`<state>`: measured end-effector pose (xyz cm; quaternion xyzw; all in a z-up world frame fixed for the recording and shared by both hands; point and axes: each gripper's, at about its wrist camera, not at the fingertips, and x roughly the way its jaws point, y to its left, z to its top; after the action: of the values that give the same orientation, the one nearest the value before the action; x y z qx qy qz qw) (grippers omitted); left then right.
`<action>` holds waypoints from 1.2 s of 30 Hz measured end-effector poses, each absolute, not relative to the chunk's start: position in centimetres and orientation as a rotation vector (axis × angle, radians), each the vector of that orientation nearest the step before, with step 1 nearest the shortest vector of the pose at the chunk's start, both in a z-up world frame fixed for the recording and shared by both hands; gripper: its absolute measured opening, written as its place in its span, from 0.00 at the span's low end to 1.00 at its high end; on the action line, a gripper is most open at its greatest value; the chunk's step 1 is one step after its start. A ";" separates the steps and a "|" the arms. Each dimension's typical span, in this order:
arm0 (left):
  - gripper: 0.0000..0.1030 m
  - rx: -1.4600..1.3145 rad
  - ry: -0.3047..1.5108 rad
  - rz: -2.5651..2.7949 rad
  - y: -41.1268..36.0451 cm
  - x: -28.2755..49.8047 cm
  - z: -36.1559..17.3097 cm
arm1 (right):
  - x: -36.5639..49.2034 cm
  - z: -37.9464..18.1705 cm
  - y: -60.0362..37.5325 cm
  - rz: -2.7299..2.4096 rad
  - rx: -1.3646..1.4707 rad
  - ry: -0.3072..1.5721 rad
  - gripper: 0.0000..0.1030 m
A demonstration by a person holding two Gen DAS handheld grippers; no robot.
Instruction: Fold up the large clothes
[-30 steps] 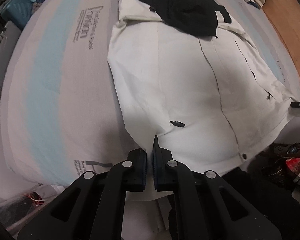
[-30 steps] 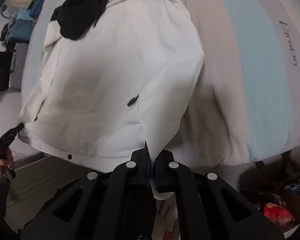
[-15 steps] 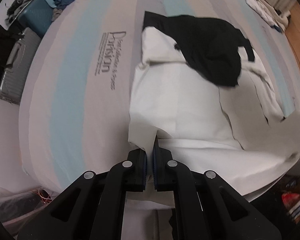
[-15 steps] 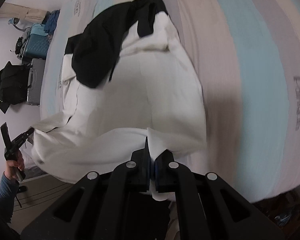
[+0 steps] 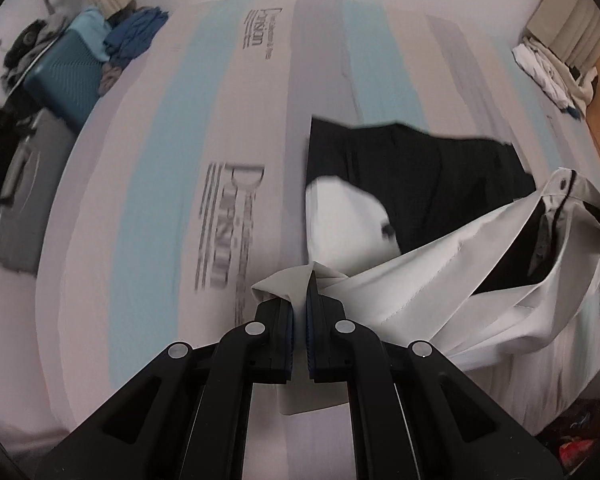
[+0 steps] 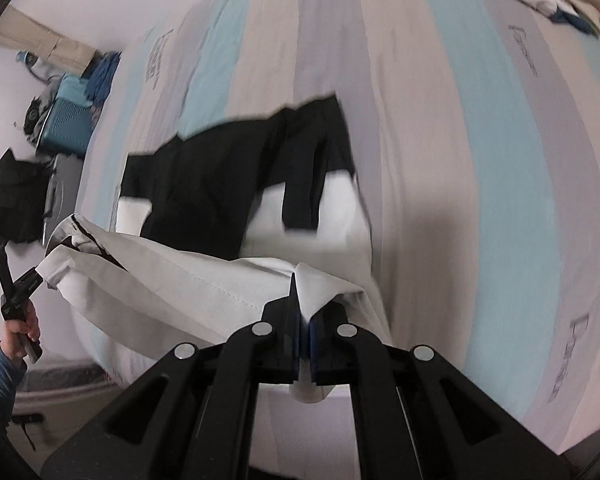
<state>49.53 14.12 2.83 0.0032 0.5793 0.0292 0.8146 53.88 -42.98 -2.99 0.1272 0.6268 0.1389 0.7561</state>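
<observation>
Above the striped mattress (image 5: 148, 208), your left gripper (image 5: 300, 304) was clamped on one hem corner of the white jacket (image 5: 440, 280) and your right gripper (image 6: 302, 308) on the other, the hem raised over its black hood (image 6: 228, 184).

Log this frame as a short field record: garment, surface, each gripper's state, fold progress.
garment: white jacket with black hood
surface: striped mattress
left gripper: shut on a hem corner
right gripper: shut on the other hem corner
fold progress: hem raised off the mattress toward the hood end, not yet laid down
clutter: teal suitcase beside the bed
</observation>
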 end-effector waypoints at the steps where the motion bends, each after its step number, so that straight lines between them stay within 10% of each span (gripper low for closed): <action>1: 0.04 0.010 1.230 0.052 14.3 51.4 2.6 | 55.2 -3.0 -42.9 0.294 0.280 1.360 0.01; 36: 0.05 0.076 1.285 0.067 13.5 73.2 -15.9 | 73.3 -20.1 -38.6 -0.020 0.233 1.387 0.01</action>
<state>73.15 13.52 -15.90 0.0356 0.5991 0.0311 0.7993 73.33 -38.62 -20.06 0.1072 0.6378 -0.0094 0.7627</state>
